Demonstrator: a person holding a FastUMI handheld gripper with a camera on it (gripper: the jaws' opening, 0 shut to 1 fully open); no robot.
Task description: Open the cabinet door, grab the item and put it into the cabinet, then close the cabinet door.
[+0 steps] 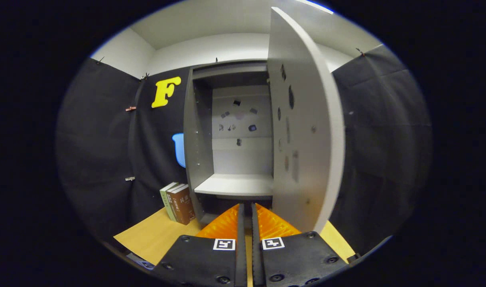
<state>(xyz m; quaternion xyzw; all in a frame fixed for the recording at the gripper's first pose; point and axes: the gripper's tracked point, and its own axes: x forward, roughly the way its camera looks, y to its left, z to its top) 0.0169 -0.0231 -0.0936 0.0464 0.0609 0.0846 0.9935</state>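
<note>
A: Two fingers (231,223) come first, lying side by side with only a thin slit between them, so the gripper (246,211) is all but closed and grips nothing.

B: And what do they rest over?

A: A wooden tabletop (155,235), pale and bare on both sides of them. The fingertips point to twelve o'clock, at the foot of the cabinet (195,139) (a grey one, standing on that tabletop).

B: Where is the item?

A: At ten o'clock from the fingertips, near them: books (179,204) standing upright together on the tabletop, just beside the cabinet's left wall. I cannot tell whether they touch it. The gripper is apart from them.

B: The door?

A: Open. The cabinet door (306,131) stands swung out at one o'clock, its inner face toward the opening, with several dark marks on it. Its lower edge comes down just right of the fingertips.

B: Inside?

A: A shelf (237,185) at twelve o'clock, beyond the fingertips, bare on top. Farther in, the back panel (243,155) carries small dark stickers (too small to make out). Behind it all hangs black cloth (99,139).
</note>
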